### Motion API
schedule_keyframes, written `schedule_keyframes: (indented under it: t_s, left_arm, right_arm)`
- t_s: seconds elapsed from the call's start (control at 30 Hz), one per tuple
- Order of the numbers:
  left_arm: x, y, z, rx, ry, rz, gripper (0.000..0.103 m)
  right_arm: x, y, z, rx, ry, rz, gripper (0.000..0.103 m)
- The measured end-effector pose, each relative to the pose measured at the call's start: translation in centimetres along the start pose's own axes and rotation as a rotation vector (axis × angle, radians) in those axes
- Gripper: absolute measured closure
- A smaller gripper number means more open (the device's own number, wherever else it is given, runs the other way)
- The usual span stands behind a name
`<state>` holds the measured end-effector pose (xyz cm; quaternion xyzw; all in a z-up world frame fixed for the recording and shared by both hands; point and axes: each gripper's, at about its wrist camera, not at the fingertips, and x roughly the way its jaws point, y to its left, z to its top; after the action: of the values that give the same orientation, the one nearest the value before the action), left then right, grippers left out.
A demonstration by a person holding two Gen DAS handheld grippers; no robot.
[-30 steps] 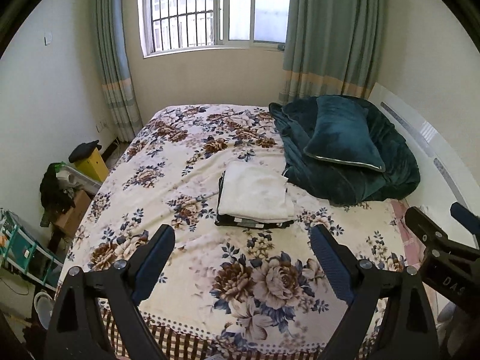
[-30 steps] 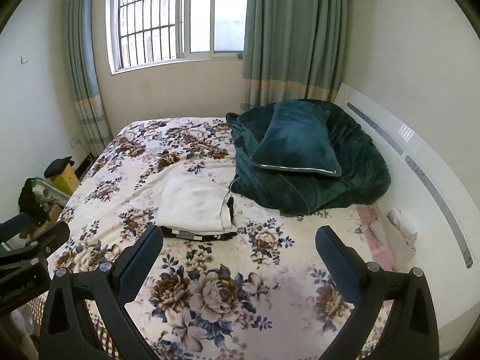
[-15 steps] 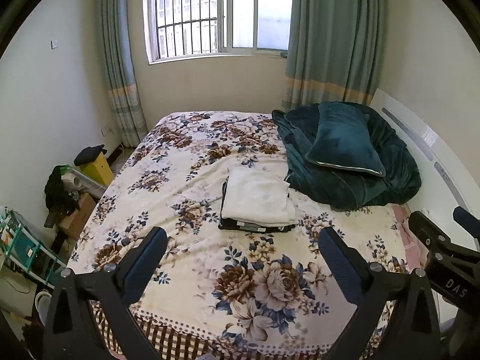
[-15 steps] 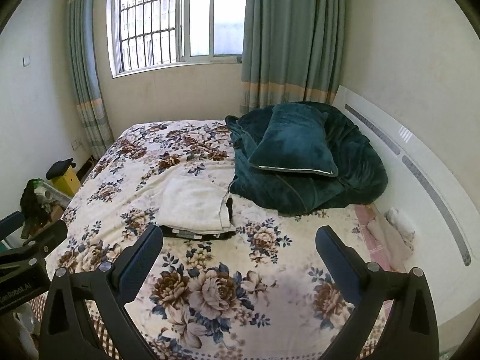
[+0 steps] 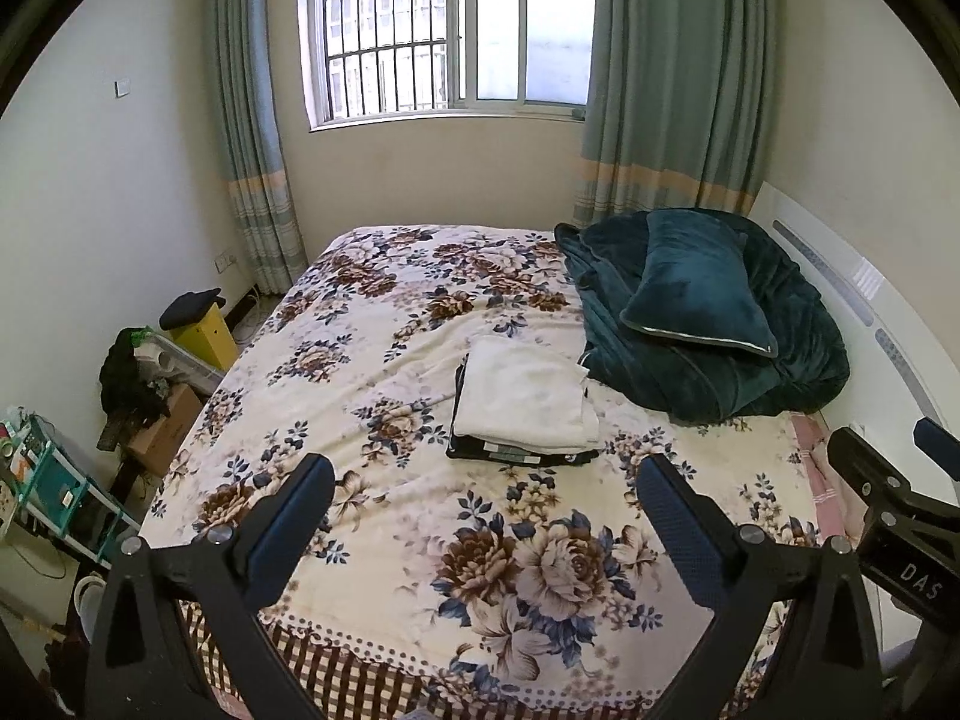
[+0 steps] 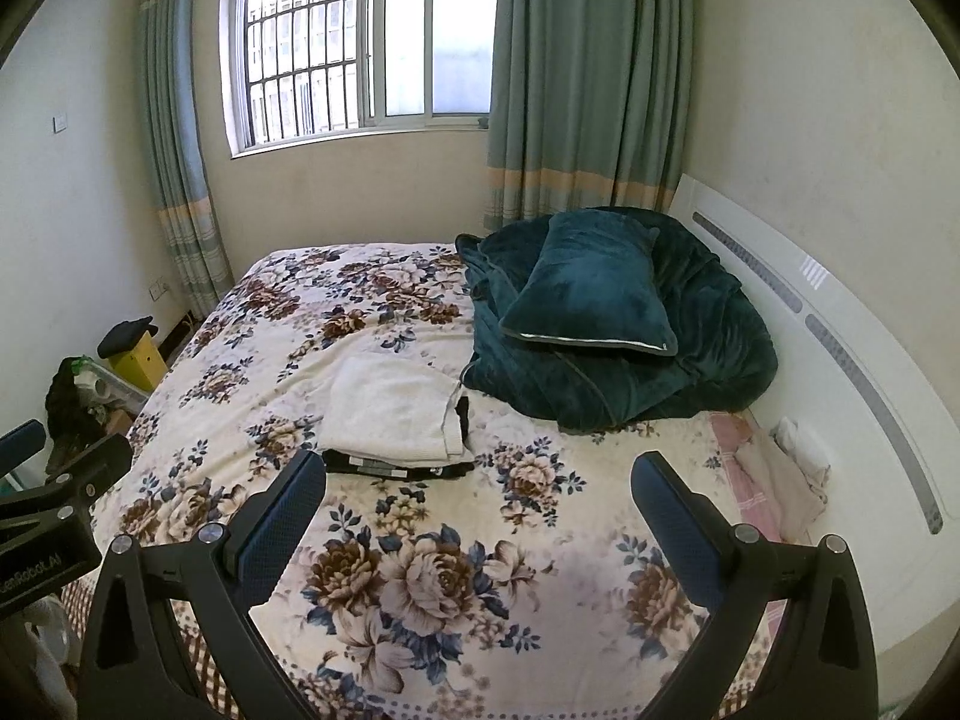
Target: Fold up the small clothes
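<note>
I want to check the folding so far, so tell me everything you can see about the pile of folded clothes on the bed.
The stack of folded clothes lies flat near the middle of the floral bedspread, just short of the dark teal blanket heap; whether they touch is unclear. On top is a cream, soft-looking piece folded into a rough rectangle, slightly rumpled. Under it sit dark, nearly black folded pieces, with a pale striped edge showing at the near side. Neither gripper touches it.
</note>
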<state>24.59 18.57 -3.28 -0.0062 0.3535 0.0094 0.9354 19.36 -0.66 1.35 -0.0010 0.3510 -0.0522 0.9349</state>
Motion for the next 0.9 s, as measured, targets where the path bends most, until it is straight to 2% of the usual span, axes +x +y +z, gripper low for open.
schedule_keyframes:
  t_s: [0.9]
  left_arm:
    - [-0.7, 0.6, -0.6, -0.003, -0.007, 0.017, 0.000]
  right_arm:
    - [-0.7, 1.3, 0.6, -0.003, -0.008, 0.019, 0.000]
